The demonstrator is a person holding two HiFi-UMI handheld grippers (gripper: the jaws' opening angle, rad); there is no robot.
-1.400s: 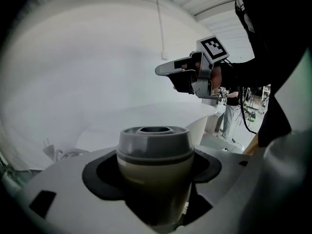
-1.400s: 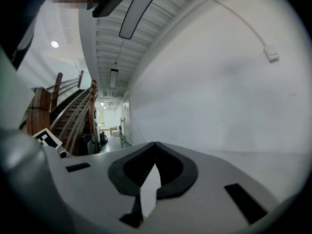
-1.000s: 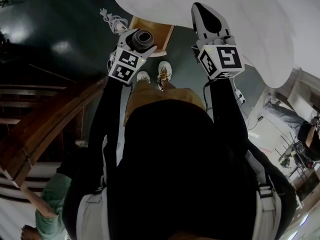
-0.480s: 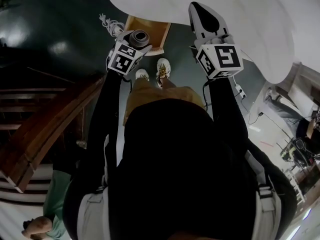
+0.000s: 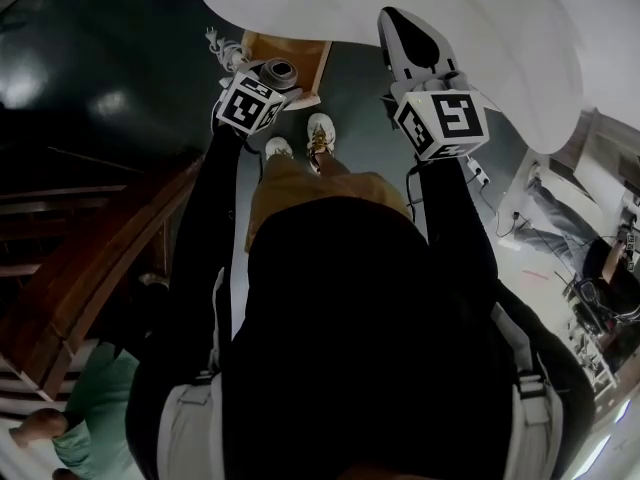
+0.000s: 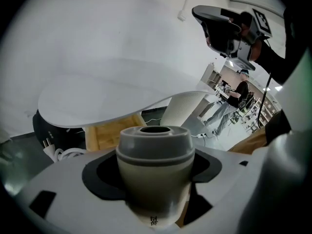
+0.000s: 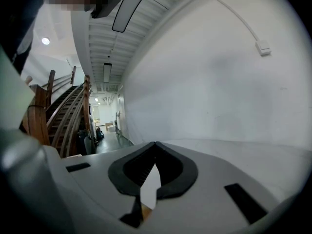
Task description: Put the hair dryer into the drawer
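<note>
At the far left a wooden staircase (image 5: 95, 258) ran along the dark floor (image 5: 110, 88), and a person in a green sleeve (image 5: 95, 403) stood at the near left corner. Further right, a pale cable with its plug (image 5: 226, 46) lay coiled on the floor just left of the drawer.

The left gripper (image 5: 264, 86) was clamped on the hair dryer (image 5: 281, 70). In the left gripper view its jaws pressed against both sides of the grey barrel, whose round open end pointed away from the camera. The dryer was held out in front of the person. From the head view it overlapped the near left corner of the open wooden drawer (image 5: 296, 52). How high it hung above the drawer could not be told. In the left gripper view the drawer's light wooden inside showed just beyond the dryer, under the edge of the white round table (image 6: 97, 99), with the table's white pedestal (image 6: 184, 108) to its right.

The person's pale shoes (image 5: 320, 133) stood on the floor near the drawer, between the two arms.

To the right, the right gripper (image 5: 406, 26) was raised over the near edge of the tabletop, well apart from the dryer. Its jaws were together with only a thin slit between the dark pads (image 7: 171, 167), and nothing was held in them.
</note>
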